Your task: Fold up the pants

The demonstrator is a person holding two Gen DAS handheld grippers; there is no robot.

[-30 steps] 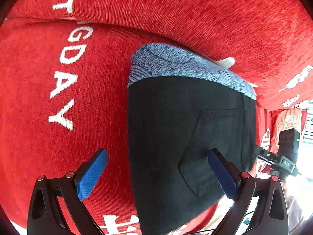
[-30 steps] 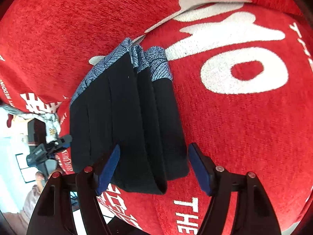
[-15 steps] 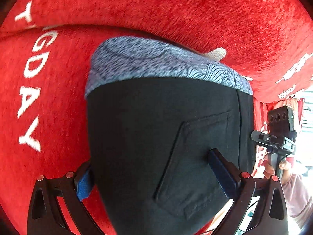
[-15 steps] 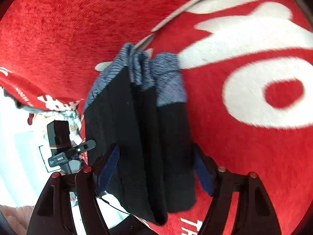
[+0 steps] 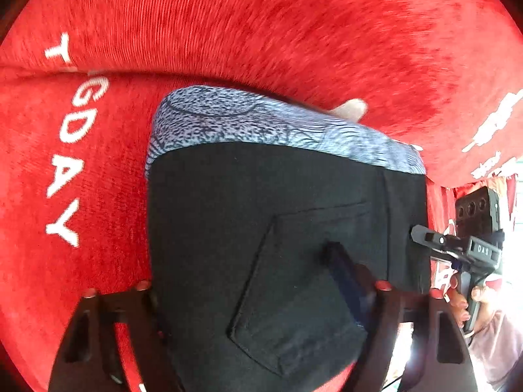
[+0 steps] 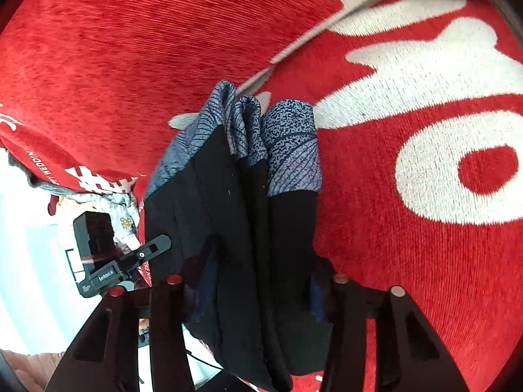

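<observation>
The black pants (image 5: 261, 228) are folded into a thick stack with blue patterned cuffs (image 5: 261, 124) at the far end, lying on a red cover. My left gripper (image 5: 255, 290) is shut on the stack's near edge, one finger (image 5: 346, 277) on top by the back pocket, the other hidden under the cloth. In the right wrist view the pants (image 6: 235, 222) show as several layers. My right gripper (image 6: 258, 294) is shut across the layers, one finger at each side.
The red cover (image 5: 261, 32) with white lettering (image 5: 65, 163) spreads all around and rises into a fold behind the pants. The other hand-held gripper (image 5: 474, 248) shows at the right edge, and at the left in the right wrist view (image 6: 111, 261).
Both grippers have moved forward onto the pants and closed on the near edge. A second ago both were open, straddling the stack.
</observation>
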